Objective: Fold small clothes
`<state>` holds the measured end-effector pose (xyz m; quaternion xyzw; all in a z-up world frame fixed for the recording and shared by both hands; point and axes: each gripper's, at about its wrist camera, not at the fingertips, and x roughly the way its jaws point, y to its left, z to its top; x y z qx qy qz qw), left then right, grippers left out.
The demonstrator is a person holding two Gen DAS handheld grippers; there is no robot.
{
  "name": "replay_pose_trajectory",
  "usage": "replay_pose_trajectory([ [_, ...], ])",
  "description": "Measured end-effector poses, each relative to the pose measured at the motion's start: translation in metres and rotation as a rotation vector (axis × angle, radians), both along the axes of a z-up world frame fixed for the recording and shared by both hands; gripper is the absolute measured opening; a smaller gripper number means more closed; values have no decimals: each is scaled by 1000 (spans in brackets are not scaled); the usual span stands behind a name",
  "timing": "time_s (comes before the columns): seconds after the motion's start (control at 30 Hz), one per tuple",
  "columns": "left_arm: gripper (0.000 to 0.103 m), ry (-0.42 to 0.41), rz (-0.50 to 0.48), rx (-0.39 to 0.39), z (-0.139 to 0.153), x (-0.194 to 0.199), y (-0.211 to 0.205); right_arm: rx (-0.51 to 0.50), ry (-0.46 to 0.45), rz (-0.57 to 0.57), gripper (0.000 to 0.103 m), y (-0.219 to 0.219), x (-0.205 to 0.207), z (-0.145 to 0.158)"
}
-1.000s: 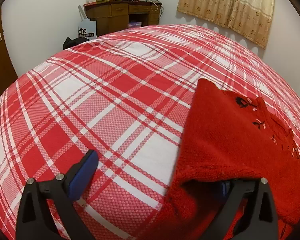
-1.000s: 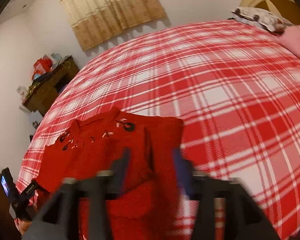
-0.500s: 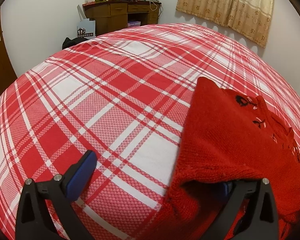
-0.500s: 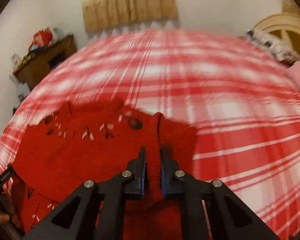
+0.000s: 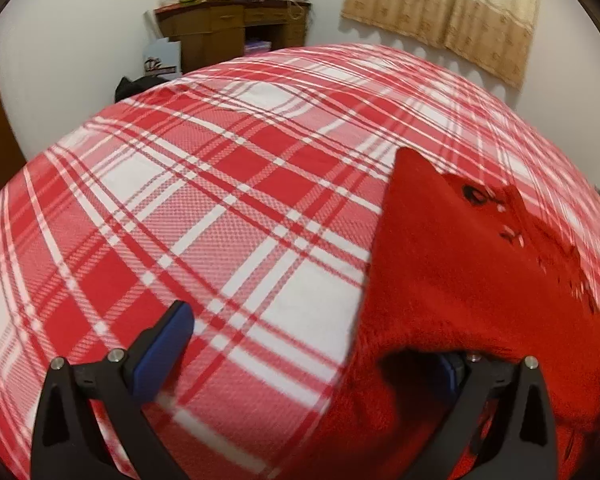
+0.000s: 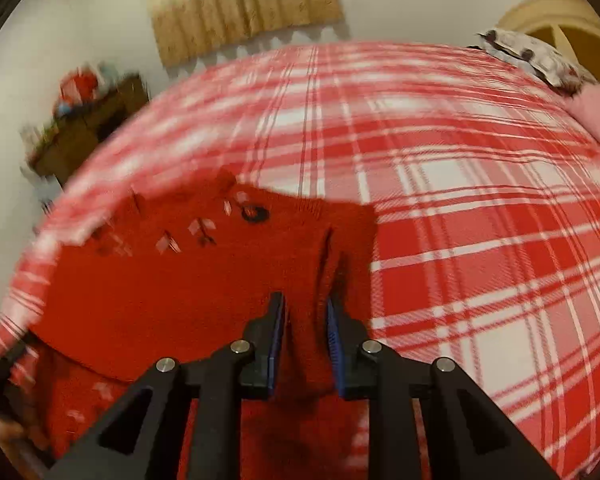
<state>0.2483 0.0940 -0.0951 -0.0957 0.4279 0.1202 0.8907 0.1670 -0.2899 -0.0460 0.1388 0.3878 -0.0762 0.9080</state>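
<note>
Left wrist view: my left gripper [image 5: 312, 356] stands wide apart over the plaid bedspread [image 5: 220, 208]; its right finger is hidden under a raised edge of the red knitted sweater [image 5: 468, 272], nothing pinched between the pads. The sweater lies to the right, cut off at the frame edge. Right wrist view, blurred: my right gripper [image 6: 306, 332] has just been opening slightly; a ridge of sweater [image 6: 204, 288] sits between the pads, contact hard to judge. The sweater spreads left and far.
</note>
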Motion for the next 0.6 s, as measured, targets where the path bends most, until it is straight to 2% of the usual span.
replay_pose_trajectory([
  [0.07, 103, 6, -7, 57, 5, -11, 2, -27, -52, -24, 36, -4, -17, 15],
  [0.17, 103, -18, -38, 117, 16, -31, 9, -111, -135, -25, 36, 2, -34, 33],
  [0.23, 103, -61, -24, 159, 31, -42, 13, -162, -154, -4, 36, 11, -34, 38],
  [0.33, 103, -130, -24, 169, 52, -38, 11, -180, -138, 32, 34, 20, -25, 34],
  [0.47, 103, -197, -120, 195, 64, -13, -20, -142, -75, 52, 33, 27, -9, 11],
  [0.53, 103, -186, -184, 233, 53, 6, -44, -98, -25, 53, 33, 24, -1, -5],
  [0.6, 102, -134, -201, 276, 37, 24, -57, -74, 5, 45, 33, 21, 2, -19],
])
